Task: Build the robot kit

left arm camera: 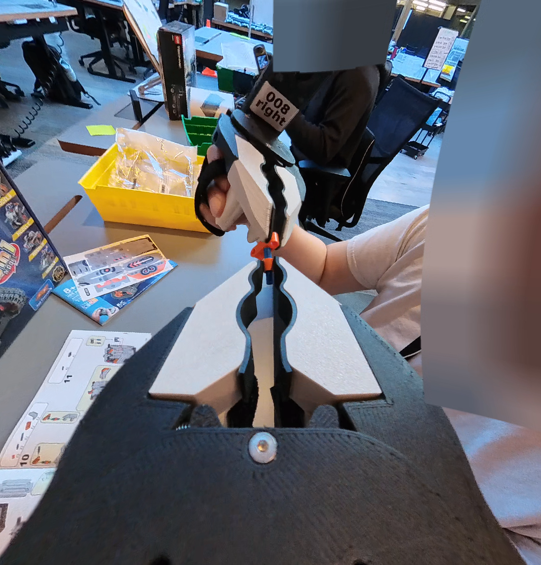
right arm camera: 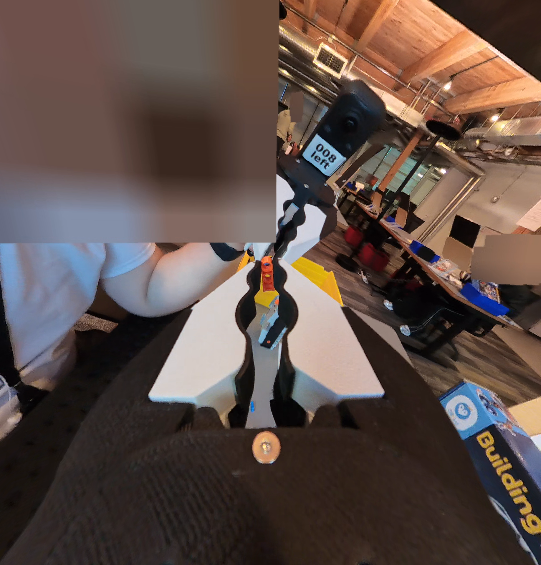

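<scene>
Two grippers meet tip to tip above a grey table (left arm camera: 177,293): left gripper (left arm camera: 267,269) pinching a blue pin (left arm camera: 267,273), right gripper (right arm camera: 266,269) pinching an orange connector (right arm camera: 266,276).

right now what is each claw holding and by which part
Left claw pinches the blue pin by its lower end; right claw grips the orange connector on that pin.

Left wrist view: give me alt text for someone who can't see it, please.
The left gripper, nearly shut, pinches a blue pin that carries an orange connector, which the right gripper grips from above. Behind, on the grey table, sit a yellow bin of plastic bags and printed building instructions.
</scene>
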The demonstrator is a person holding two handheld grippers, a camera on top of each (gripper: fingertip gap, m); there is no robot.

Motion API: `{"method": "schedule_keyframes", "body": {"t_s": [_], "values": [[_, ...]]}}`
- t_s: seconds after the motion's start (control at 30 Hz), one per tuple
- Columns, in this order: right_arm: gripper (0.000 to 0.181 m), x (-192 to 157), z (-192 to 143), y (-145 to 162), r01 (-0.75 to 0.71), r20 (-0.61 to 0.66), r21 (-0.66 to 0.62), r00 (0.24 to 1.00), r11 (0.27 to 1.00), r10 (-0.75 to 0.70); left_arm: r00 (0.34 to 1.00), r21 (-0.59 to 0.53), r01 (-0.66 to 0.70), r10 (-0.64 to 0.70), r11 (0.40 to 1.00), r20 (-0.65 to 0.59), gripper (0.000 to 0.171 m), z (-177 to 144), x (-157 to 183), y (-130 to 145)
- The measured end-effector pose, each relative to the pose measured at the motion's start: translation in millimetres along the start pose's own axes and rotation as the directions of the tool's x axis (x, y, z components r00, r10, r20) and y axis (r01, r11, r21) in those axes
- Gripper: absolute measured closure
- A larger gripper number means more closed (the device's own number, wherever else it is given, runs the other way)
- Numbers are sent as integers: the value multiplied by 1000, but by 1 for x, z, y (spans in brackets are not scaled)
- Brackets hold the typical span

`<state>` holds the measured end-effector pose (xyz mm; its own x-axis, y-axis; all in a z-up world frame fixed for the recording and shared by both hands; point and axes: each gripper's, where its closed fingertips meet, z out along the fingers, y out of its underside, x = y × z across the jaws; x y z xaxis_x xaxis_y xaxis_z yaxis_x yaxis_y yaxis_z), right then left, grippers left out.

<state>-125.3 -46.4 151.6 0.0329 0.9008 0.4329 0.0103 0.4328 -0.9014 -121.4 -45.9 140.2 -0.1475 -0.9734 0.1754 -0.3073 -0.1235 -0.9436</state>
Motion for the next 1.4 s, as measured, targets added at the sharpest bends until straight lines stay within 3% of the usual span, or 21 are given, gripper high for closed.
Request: {"method": "schedule_keyframes", "body": {"t_s": [0.73, 1.4], "values": [[175, 0, -11, 22, -64, 72, -55, 995, 996, 67, 990, -30, 103, -106, 994, -93, 167, 13, -7, 8], [175, -2, -16, 31, -8, 76, -106, 997, 994, 16, 966, -52, 195, -201, 979, -162, 167, 21, -13, 14]]}}
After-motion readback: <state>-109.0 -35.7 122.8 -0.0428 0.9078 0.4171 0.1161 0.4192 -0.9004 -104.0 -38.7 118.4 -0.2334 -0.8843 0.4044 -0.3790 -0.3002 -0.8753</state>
